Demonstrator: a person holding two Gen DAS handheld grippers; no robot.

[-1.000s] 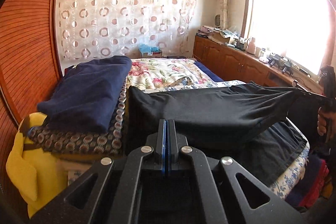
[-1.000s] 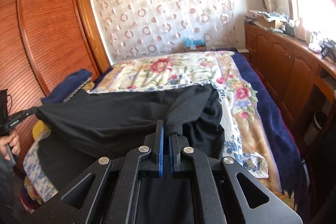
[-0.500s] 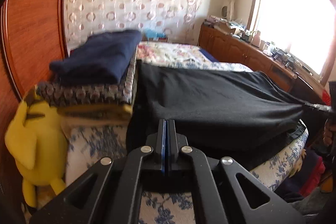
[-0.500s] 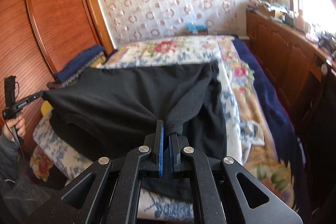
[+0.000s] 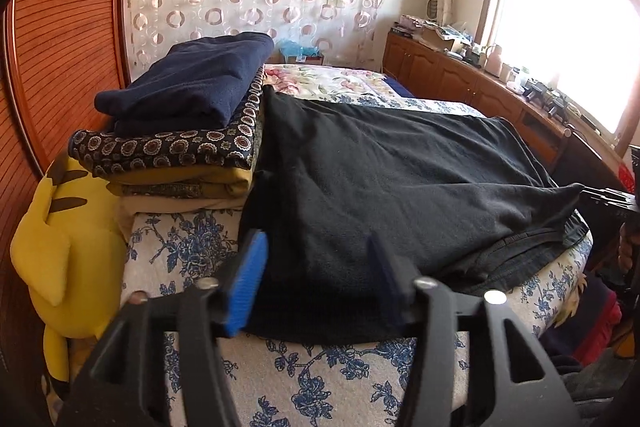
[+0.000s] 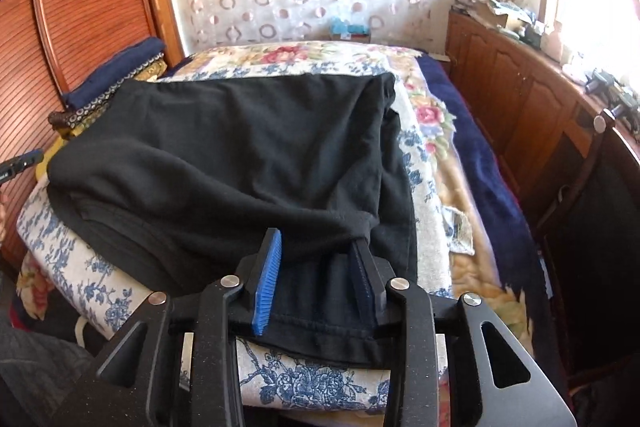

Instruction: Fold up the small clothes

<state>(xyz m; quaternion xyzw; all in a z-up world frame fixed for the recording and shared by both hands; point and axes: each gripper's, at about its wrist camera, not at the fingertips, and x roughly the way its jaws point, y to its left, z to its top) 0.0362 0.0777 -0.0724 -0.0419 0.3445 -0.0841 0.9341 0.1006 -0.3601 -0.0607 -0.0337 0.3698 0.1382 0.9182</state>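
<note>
Left claw: my left gripper (image 5: 316, 283) has its jaws opening; the near edge of the black garment (image 5: 384, 179) lies between the blue pads, neither one pressing it.
Right claw: my right gripper (image 6: 316, 279) also has jaws opening, over the garment's other near corner (image 6: 248, 155), cloth slack between the pads.
Garment: folded over once, top layer on the lower one, flat on the flowered bedspread (image 5: 320, 387), its lower hem showing at 4 o'clock in the left view.
Done: judging by the doubled layers, the first fold is laid and being let go.
Left: likely another fold, then stacking.
Stack: folded clothes (image 5: 180, 131) at 10 o'clock, touching the garment's far edge.
Beyond: yellow plush toy (image 5: 60, 239) at 9 o'clock.
</note>
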